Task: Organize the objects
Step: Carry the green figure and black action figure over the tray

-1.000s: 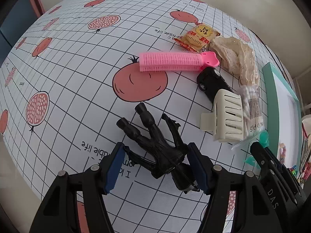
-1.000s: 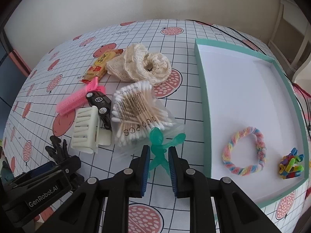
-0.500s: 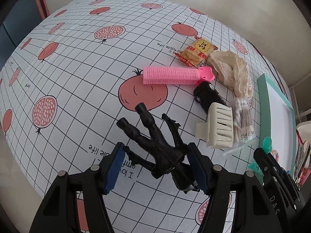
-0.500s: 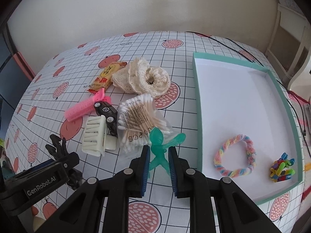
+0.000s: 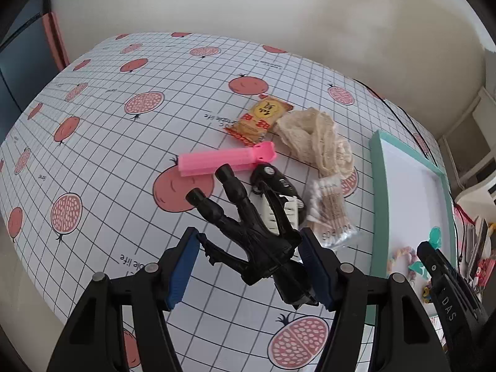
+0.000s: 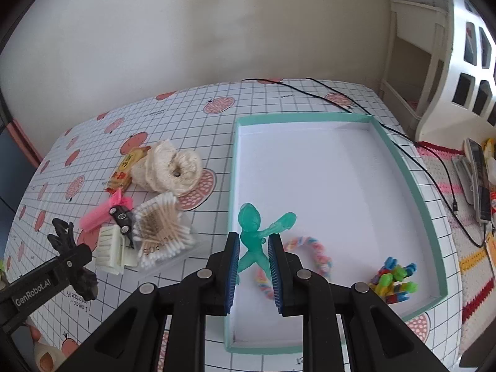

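A black toy figure (image 5: 245, 226) hangs above the table with my left gripper (image 5: 248, 248) shut on its body, limbs pointing away from me. My right gripper (image 6: 254, 241) is shut on a translucent green toy figure (image 6: 251, 226), held over the left rim of the teal-edged white tray (image 6: 233, 186). Inside the tray lie a rainbow braided ring (image 6: 313, 248) and a clump of small colourful pieces (image 6: 393, 279). In the left wrist view the right gripper (image 5: 434, 248) shows at the far right over the tray (image 5: 376, 186).
Left of the tray sit a pack of cotton swabs (image 6: 161, 232), a cream hair claw (image 6: 108, 248), a black toy car (image 6: 122, 217), a pink hair roller (image 5: 223, 161), a cream lace scrunchie (image 6: 167, 170) and a snack packet (image 5: 260, 117). A black cable (image 6: 403, 136) runs behind the tray.
Both grippers have risen from the table with their figures. The right one has carried the green figure rightward from beside the cotton swabs to over the tray's left rim.
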Motion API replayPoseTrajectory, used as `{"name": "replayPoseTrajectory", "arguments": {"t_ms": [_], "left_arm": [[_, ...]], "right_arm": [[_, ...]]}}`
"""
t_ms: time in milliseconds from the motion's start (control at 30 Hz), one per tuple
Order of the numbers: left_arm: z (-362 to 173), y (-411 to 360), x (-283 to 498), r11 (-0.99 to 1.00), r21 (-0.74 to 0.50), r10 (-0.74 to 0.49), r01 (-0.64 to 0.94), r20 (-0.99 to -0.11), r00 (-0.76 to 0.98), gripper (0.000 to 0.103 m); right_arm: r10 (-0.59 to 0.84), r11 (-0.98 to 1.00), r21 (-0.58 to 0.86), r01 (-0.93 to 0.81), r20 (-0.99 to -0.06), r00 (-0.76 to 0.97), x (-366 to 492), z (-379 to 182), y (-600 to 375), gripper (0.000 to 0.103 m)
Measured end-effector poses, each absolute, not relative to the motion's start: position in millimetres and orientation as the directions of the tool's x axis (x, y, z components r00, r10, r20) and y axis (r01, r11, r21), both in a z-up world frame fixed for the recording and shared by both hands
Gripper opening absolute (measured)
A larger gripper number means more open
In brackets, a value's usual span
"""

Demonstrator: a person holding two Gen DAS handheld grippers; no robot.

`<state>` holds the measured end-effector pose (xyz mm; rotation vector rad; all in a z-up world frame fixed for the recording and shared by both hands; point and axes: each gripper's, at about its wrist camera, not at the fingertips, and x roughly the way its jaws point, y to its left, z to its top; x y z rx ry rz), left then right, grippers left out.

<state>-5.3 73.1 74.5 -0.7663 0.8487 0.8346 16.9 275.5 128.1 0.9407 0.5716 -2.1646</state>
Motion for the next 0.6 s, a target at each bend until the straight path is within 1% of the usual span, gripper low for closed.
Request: {"name": "replayPoseTrajectory", "arguments": {"t_ms": [300,600], "left_arm": [[93.5,33.5,37.9,0.592,-0.229,0.311,-0.773,-0.82,0.481,0.067],[105.4,-3.0,80.9,0.707,-0.215,0.294,-0.673,-0.776,0.557,0.067]], "right_arm": [[-0.402,-0.721,-0.137,0.68,-0.717,-0.57,-26.8,151.6,321.6,0.021],[-0.379,-0.737,-0.157,0.657,-0.708,-0.595,-45.1,156.0,340.0,0.021]]}}
